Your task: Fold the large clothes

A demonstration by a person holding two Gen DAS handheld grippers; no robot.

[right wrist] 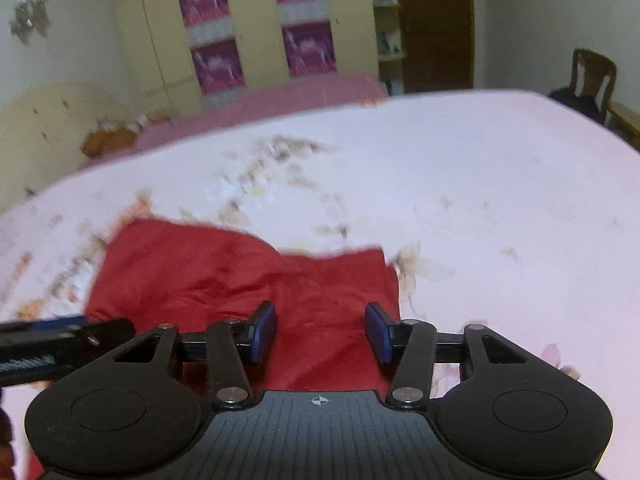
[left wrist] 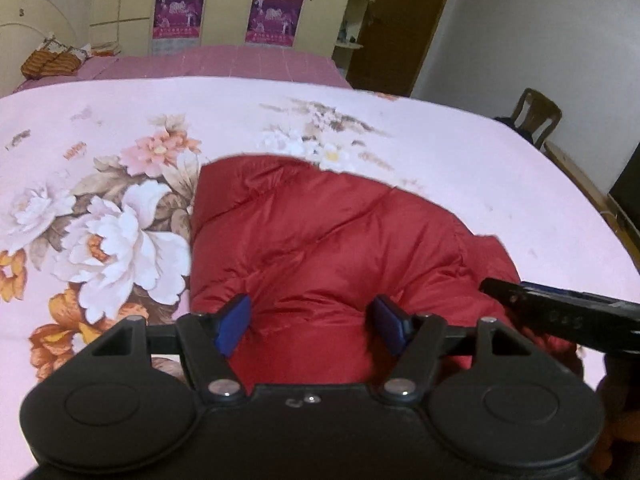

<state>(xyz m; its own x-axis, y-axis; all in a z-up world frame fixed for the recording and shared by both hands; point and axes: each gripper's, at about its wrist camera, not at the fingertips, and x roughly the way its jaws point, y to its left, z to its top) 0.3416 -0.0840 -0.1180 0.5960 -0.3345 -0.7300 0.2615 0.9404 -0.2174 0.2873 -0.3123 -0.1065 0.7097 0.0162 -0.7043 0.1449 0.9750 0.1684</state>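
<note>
Red jacket (left wrist: 320,240) under (spread) jaws

Dim, even indoor light; right wrist view motion-blurred ahead of the gripper (right wrist: 320,330) (left sharper); fisheye corners darkened.

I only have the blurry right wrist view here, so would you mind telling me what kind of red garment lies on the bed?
Observer: The left wrist view is sharp: the red garment is a quilted, puffy jacket with stitched channels.
Operator: Thank you. Are the left tongs gripping it?
Observer: No, the left tongs are open, blue pads apart above the fabric.
Operator: What is printed on the sheet left of the jacket?
Observer: The pink bedsheet has large white and orange flowers there.
</note>
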